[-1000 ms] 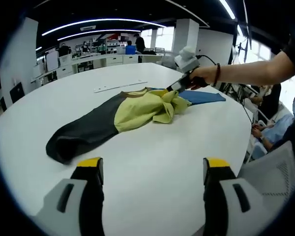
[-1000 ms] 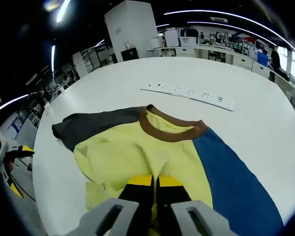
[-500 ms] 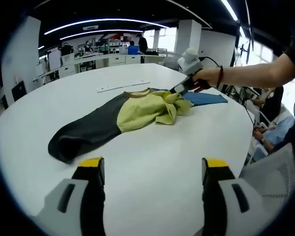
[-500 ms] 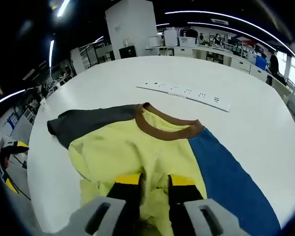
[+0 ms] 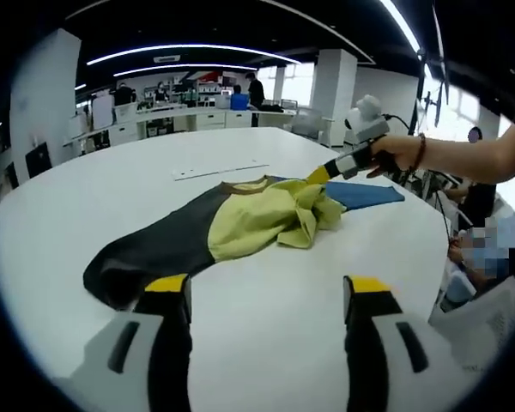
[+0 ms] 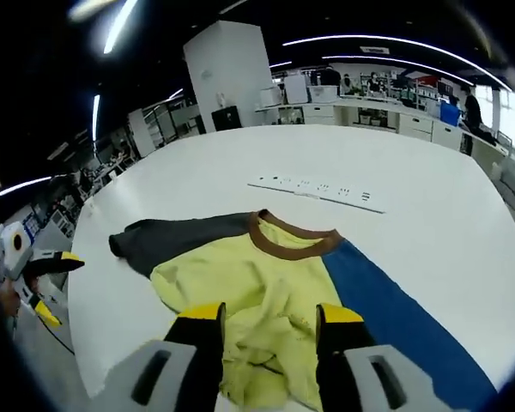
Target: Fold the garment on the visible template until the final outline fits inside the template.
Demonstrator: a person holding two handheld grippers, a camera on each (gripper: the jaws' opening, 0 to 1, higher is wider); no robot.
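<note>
- Left gripper view: my left gripper (image 5: 268, 296) hangs over bare white table (image 5: 266, 283) with its jaws spread wide and nothing between them. The garment (image 5: 240, 219) lies ahead of it, mid-table: a dark grey sleeve nearest me, a bunched yellow body, a blue part at the far side. My right gripper (image 5: 319, 176) comes in from the right, held in my hand (image 5: 393, 156), its yellow tips just above the crumpled yellow cloth. A white strip (image 5: 221, 172) lies on the table beyond the garment.
- Right gripper view: my right gripper (image 6: 266, 313) has its jaws parted, gripping nothing, over the rumpled yellow cloth. The garment (image 6: 283, 283) spreads ahead, brown collar away from me, grey sleeve left, blue right. The white strip (image 6: 319, 193) lies beyond the collar. My left gripper (image 6: 56, 262) shows at the left edge.
</note>
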